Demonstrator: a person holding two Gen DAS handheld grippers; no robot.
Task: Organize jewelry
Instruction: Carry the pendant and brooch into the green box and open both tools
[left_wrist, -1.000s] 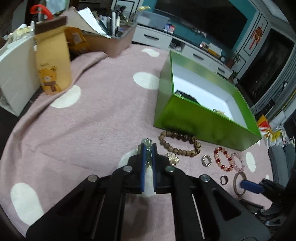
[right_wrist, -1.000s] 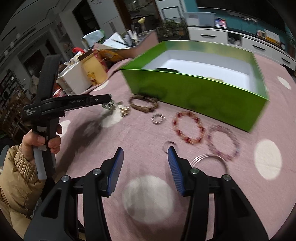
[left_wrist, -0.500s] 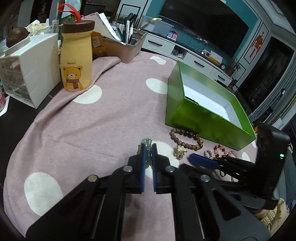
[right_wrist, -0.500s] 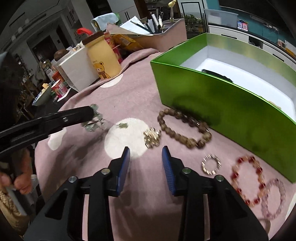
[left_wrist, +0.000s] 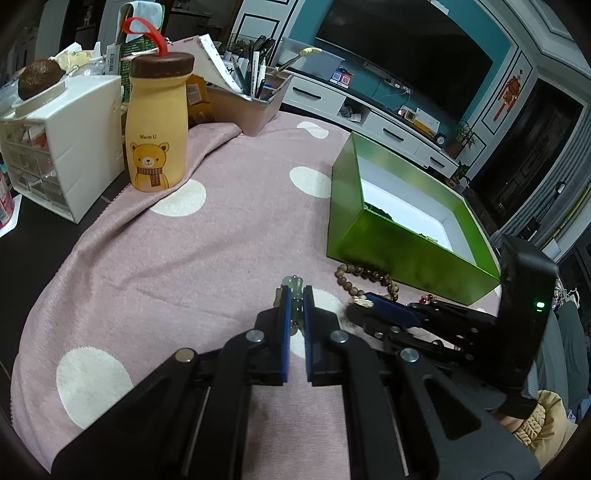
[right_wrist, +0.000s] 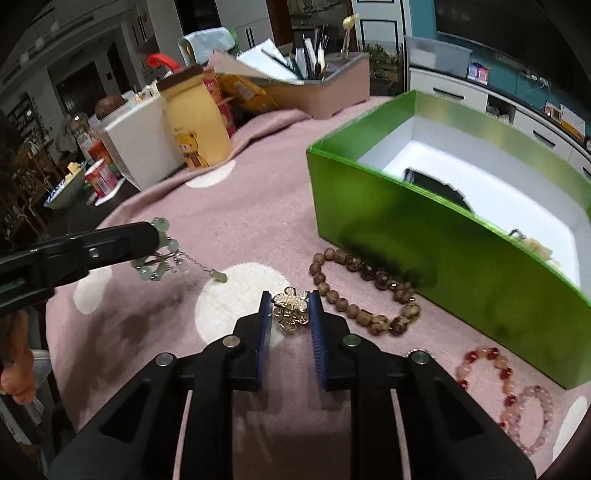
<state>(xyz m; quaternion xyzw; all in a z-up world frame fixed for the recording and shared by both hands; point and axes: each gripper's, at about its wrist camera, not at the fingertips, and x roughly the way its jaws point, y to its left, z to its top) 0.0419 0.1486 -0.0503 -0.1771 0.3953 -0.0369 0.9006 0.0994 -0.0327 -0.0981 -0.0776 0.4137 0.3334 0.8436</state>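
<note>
My left gripper (left_wrist: 294, 295) is shut on a pale green bead bracelet (right_wrist: 157, 254) and holds it above the pink cloth; its silver chain hangs down. My right gripper (right_wrist: 290, 308) is open with its jaws on either side of a gold flower brooch (right_wrist: 291, 308) lying on the cloth. A brown wooden bead bracelet (right_wrist: 364, 291) lies in front of the open green box (right_wrist: 443, 236), which holds a dark item and a pale piece. A red bead bracelet (right_wrist: 487, 376) and a pink bead bracelet (right_wrist: 532, 421) lie at the right.
A yellow bear bottle (left_wrist: 157, 125), a white drawer unit (left_wrist: 62, 144) and a pink pen tray (left_wrist: 247, 99) stand at the far left edge of the dotted pink cloth (left_wrist: 184, 251). In the left wrist view, the right gripper (left_wrist: 388, 306) sits close to my right.
My right gripper has moved left and down and narrowed its jaws around the gold brooch. My left gripper still holds the green bracelet, lifted slightly higher and back.
</note>
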